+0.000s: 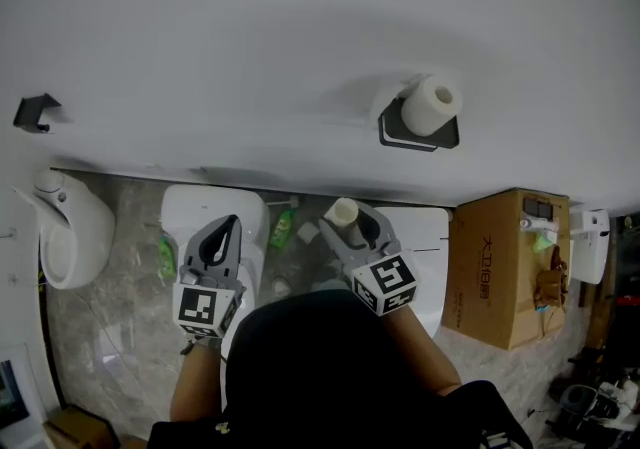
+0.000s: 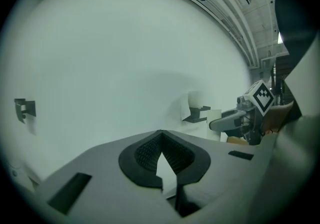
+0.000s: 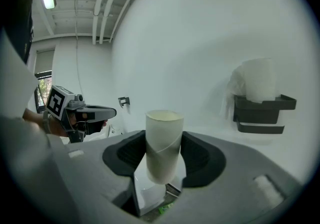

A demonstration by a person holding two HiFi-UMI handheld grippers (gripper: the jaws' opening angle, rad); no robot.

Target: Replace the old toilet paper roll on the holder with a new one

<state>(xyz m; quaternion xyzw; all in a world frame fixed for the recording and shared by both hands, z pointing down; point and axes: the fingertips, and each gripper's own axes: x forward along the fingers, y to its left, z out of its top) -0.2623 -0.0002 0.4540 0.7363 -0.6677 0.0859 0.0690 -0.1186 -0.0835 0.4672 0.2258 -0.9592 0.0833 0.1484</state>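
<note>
— Where's our cardboard tube [image 3: 163,140]?
— Clamped in our right gripper [image 1: 349,228], below and left of the holder [image 1: 441,138], well apart from it.
— And our left gripper [image 1: 230,228]?
— Jaws together on nothing, further left of the holder. A full roll [image 1: 432,103] sits on the holder.

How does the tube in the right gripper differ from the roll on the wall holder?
The tube is a bare, slim hollow core; the roll is fat with wound paper. The tube is clamped between the fingers of the right gripper; the roll sits on the black holder, a loose sheet hanging. Both are pale cylinders.
</note>
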